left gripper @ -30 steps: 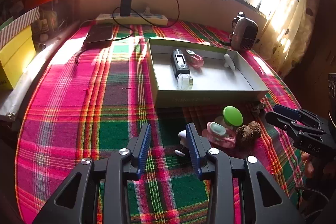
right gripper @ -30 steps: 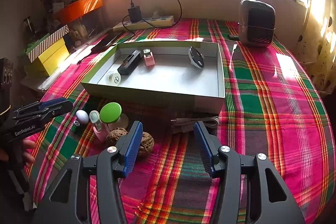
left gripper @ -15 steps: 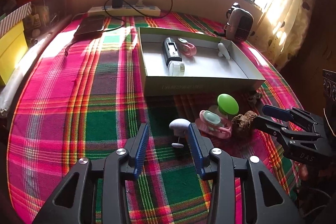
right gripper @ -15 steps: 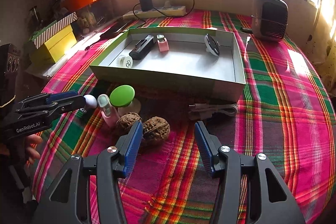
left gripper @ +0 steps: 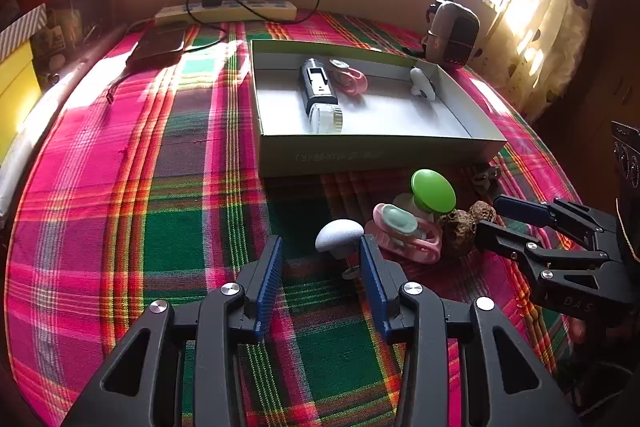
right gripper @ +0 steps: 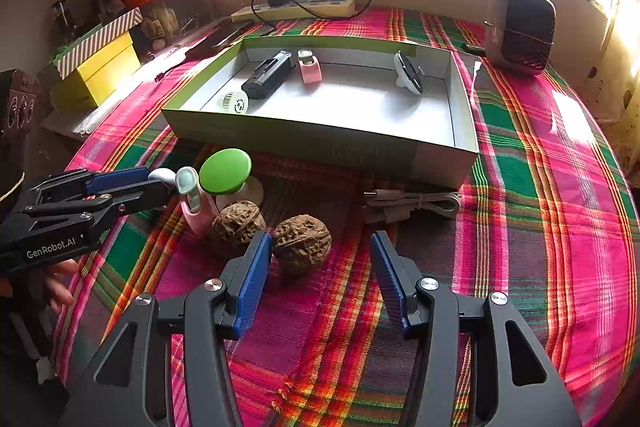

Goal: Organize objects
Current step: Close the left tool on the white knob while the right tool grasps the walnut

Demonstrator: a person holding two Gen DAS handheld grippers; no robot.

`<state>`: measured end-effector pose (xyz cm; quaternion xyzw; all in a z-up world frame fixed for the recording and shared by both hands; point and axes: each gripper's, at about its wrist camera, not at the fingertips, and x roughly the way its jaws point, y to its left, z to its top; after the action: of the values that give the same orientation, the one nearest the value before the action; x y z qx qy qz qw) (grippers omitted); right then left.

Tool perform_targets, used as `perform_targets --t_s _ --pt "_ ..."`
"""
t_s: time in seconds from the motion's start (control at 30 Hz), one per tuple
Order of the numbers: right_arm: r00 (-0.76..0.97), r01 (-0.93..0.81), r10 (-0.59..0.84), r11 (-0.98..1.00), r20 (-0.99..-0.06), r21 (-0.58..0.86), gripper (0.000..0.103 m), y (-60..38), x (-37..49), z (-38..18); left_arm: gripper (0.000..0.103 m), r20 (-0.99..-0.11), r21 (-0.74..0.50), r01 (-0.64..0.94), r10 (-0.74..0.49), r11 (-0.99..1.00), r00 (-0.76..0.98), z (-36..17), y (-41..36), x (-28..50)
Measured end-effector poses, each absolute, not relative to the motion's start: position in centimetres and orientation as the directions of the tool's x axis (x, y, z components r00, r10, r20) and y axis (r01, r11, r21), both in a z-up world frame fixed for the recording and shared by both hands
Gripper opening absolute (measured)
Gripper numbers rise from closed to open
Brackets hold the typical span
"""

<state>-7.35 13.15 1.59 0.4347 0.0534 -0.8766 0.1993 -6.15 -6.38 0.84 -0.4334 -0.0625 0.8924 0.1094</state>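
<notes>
An open grey box (left gripper: 372,155) (right gripper: 320,137) on the plaid cloth holds a black device (left gripper: 317,89), a pink item (left gripper: 350,79), a white roll (left gripper: 326,119) and a white round piece (left gripper: 422,85). In front of it lie a white mushroom-shaped knob (left gripper: 339,233), a green knob (left gripper: 433,185) (right gripper: 225,171), a pink clip (left gripper: 404,233) (right gripper: 192,201), two walnuts (right gripper: 302,241) (right gripper: 238,223) and a white cable (right gripper: 412,205). My left gripper (left gripper: 320,255) is open, its tips beside the white knob. My right gripper (right gripper: 320,253) is open around the nearer walnut.
A small brown heater (right gripper: 520,27) stands at the back right. A power strip with a charger (left gripper: 224,9) and a dark flat device (left gripper: 158,45) lie at the back. Yellow and striped boxes (right gripper: 96,67) sit off the left edge.
Both grippers have moved forward and down. The left one has closed in on the white knob, the right one on the nearer walnut. Both stay open.
</notes>
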Motion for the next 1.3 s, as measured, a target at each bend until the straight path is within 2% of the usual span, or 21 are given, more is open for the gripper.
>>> perform_targets --t_s 0.33,0.47,0.77,0.83,0.9,1.23,1.3 --pt "-0.542 0.395 -0.28 -0.917 -0.793 0.054 0.052 12.9 -7.8 1.3 0.037 -0.764 -0.185 -0.136 0.23 -0.973 -0.603 0.8 -6.0 -6.8" --pt "-0.562 0.385 -0.236 -0.923 -0.793 0.002 0.052 12.6 -7.9 1.1 0.037 -0.767 -0.173 -0.132 0.218 -0.976 -0.604 0.9 -5.9 -7.1" --pt "-0.563 0.385 -0.239 -0.923 -0.791 0.005 0.052 12.6 -8.0 1.1 0.037 -0.769 -0.144 -0.125 0.191 -0.982 -0.61 0.9 -5.5 -7.5" --pt "-0.564 0.383 -0.238 -0.924 -0.791 0.005 0.052 12.6 -8.0 1.1 0.035 -0.769 -0.145 -0.126 0.192 -0.981 -0.61 0.9 -5.5 -7.5" --pt "-0.565 0.382 -0.238 -0.924 -0.79 0.005 0.052 12.7 -8.0 1.1 0.029 -0.768 -0.149 -0.122 0.193 -0.981 -0.61 0.9 -5.6 -7.6" --pt "-0.569 0.38 -0.239 -0.925 -0.787 0.006 0.052 13.0 -7.9 1.1 0.02 -0.766 -0.162 -0.131 0.208 -0.978 -0.608 0.8 -5.4 -7.5" --pt "-0.571 0.376 -0.238 -0.927 -0.786 0.008 0.046 13.1 -7.9 1.1 0.02 -0.766 -0.16 -0.13 0.206 -0.978 -0.609 0.8 -5.3 -7.5"
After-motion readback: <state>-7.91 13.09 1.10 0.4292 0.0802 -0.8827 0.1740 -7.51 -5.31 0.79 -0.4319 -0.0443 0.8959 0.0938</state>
